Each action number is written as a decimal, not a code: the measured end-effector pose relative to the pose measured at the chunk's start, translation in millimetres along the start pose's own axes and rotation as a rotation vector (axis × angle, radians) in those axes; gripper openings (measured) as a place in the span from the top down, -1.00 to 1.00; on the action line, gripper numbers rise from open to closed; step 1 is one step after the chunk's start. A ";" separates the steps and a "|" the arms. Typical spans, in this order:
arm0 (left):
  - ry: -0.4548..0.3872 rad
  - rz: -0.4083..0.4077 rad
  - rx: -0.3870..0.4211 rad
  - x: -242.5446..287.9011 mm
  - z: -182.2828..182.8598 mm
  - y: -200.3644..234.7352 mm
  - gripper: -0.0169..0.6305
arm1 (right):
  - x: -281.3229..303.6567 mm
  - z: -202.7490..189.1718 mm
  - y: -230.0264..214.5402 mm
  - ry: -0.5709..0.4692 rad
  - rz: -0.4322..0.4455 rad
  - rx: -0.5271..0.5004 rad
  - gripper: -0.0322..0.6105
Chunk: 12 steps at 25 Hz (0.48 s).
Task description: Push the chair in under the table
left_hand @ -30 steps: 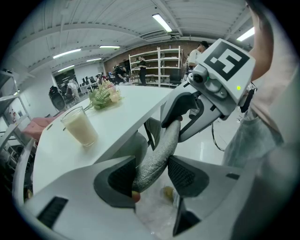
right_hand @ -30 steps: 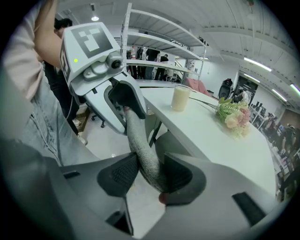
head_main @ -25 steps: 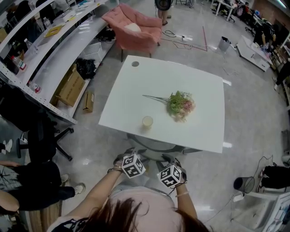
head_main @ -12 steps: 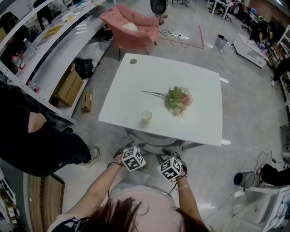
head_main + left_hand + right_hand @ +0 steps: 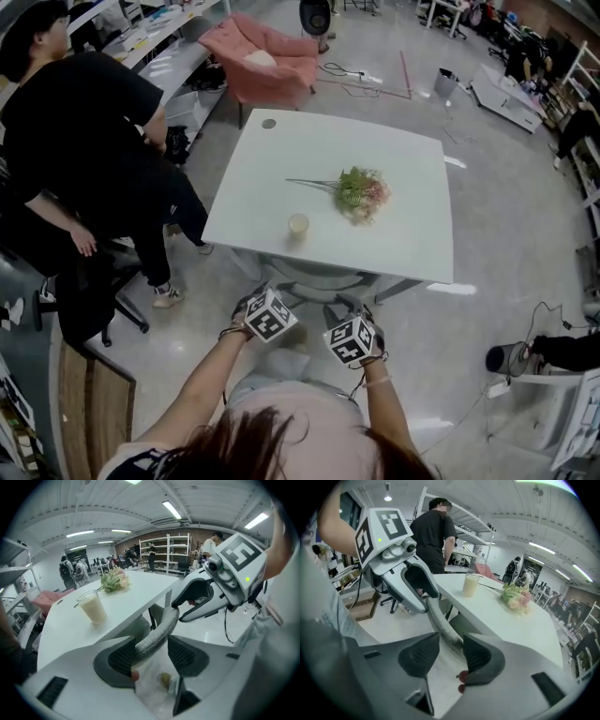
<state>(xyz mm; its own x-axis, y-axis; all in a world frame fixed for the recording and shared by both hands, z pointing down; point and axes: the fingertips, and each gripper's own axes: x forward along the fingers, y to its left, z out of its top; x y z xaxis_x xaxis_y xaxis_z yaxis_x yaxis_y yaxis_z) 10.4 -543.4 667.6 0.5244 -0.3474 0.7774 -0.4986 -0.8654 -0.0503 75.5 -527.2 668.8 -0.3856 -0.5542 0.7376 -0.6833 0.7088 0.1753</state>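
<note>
One white table (image 5: pixel 405 234), glossy grey floor (image 5: pixel 525 211)

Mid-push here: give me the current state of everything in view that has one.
Left gripper: open, chair rim loose between jaws.
Right gripper: open, same rim between jaws.
Chair: partly under table, back outside.
Glass: upright, full of milky drink.
Bouquet: lying flat on table.

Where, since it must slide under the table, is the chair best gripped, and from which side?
Take the chair's curved backrest rim from behind, the side away from the table: it is slim enough to sit between jaws, as the left gripper and right gripper straddle it now.
</note>
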 end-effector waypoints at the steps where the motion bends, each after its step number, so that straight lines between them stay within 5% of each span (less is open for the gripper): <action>1: -0.017 0.010 -0.018 -4.6 2.3 -1.3 0.27 | -5.1 -0.6 -0.5 -0.011 -0.009 0.014 0.37; 7: -0.103 0.060 -0.121 -31.6 11.5 -19.4 0.27 | -38.8 -5.0 3.7 -0.062 -0.042 0.096 0.37; 12: -0.180 0.111 -0.201 -60.0 18.8 -42.7 0.46 | -72.8 -6.6 15.0 -0.116 -0.066 0.139 0.43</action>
<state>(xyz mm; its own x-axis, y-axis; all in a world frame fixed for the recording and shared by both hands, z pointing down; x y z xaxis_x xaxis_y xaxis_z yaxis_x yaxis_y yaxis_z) 13.2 -492.4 611.2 0.5638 -0.5102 0.6495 -0.6775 -0.7355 0.0103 97.4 -473.4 622.1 -0.4004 -0.6502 0.6457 -0.7857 0.6063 0.1233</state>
